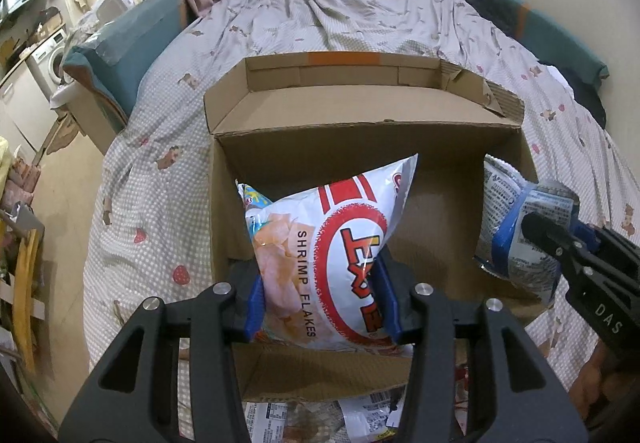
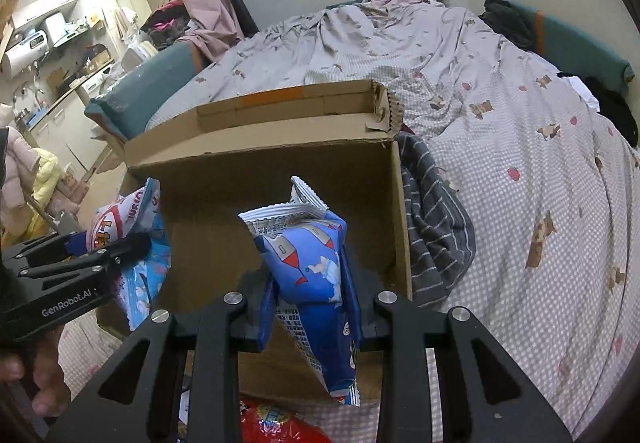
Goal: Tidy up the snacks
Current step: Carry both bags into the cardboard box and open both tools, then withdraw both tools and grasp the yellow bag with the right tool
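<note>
Nearest the left wrist camera, the left gripper (image 1: pixel 324 299) has its jaws clamped on a white and red shrimp flakes bag (image 1: pixel 332 251), pinched near its lower end between the blue pads (image 1: pixel 256 307). The bag is held above the open cardboard box (image 1: pixel 360 131), leaning toward the box's left wall. Below the gripper, more snack packets (image 1: pixel 360 415) lie on the bed in front of the box.

In the right wrist view, the right gripper (image 2: pixel 312 307) has its jaws closed on a blue snack bag (image 2: pixel 316 275), which is crumpled, its crimped top edge pointing up and its lower end hanging over the box's near wall. It sits at the right side of the box. A red packet (image 2: pixel 276 423) lies on the bed just below it.

The box rests on the bed (image 2: pixel 520 147), its back flap folded open and standing up. A grey striped cloth (image 2: pixel 436 227) lies against the box's right wall. Farther back the checked bedsheet is rumpled, with dark clothes (image 2: pixel 508 23) near the far wall.
</note>
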`<state>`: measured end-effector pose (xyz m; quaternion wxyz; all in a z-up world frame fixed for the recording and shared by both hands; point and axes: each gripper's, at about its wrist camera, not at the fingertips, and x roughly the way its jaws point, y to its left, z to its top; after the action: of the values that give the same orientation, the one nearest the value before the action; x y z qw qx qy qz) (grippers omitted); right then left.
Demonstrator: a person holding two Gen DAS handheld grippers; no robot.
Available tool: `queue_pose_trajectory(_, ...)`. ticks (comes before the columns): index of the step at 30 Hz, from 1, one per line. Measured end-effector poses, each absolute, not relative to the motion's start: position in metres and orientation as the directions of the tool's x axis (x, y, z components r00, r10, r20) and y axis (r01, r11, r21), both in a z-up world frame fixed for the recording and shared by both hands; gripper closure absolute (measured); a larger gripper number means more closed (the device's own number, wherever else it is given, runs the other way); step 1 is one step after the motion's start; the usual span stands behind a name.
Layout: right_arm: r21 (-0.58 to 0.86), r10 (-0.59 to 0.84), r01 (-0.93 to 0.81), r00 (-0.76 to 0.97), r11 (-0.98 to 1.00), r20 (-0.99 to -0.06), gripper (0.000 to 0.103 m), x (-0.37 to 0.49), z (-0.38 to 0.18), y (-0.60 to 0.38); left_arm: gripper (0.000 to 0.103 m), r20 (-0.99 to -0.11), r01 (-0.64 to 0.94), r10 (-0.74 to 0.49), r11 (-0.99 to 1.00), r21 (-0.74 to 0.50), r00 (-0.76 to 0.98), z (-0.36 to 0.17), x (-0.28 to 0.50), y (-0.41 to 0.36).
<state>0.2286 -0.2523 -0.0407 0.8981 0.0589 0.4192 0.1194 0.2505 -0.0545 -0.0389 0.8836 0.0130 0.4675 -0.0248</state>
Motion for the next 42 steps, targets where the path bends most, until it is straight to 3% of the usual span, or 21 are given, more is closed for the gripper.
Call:
queue_pose_trajectory(12, 0.405, 0.419, -0.153, 0.545, 0.902, -0.726, 0.069, 0.234, -0.05, -0.262, 0.056, -0.844, 0.051, -0.064, 0.998, -0.044, 0.533, -0.043, 0.251, -0.048)
queue_pose_trajectory(15, 0.451, 0.462, -0.158, 0.523, 0.879, -0.717, 0.068, 0.235, -0.05, -0.26, 0.04, -0.847, 0.057, -0.079, 0.997, -0.058, 0.525, -0.043, 0.251, -0.048)
queue_pose_trajectory(17, 0.457, 0.454, -0.137, 0.539, 0.879, -0.71, 0.034, 0.234, -0.048, -0.263, 0.026, -0.844, 0.046, -0.074, 0.997, -0.059, 0.531, -0.042, 0.25, -0.048)
queue_pose_trajectory(18, 0.464, 0.443, -0.119, 0.571, 0.878, -0.692, 0.01, 0.232, -0.045, -0.267, 0.024, -0.843, 0.042, -0.073, 0.997, -0.059, 0.532, -0.041, 0.25, -0.047)
queue_pose_trajectory(19, 0.463, 0.432, -0.109, 0.593, 0.879, -0.679, 0.007, 0.23, -0.043, -0.27, 0.024, -0.842, 0.045, -0.077, 0.997, -0.063, 0.533, -0.041, 0.249, -0.047)
queue_pose_trajectory(26, 0.448, 0.382, -0.054, 0.621, 0.892, -0.684, 0.007, 0.23, -0.038, -0.286, 0.024, -0.84, 0.04, -0.061, 0.998, -0.047, 0.54, -0.039, 0.249, -0.047)
queue_pose_trajectory(42, 0.472, 0.419, -0.08, 0.603, 0.878, -0.679, 0.007, 0.213, -0.024, -0.28, 0.024, -0.823, 0.015, -0.047, 0.999, -0.047, 0.567, -0.021, 0.228, -0.032)
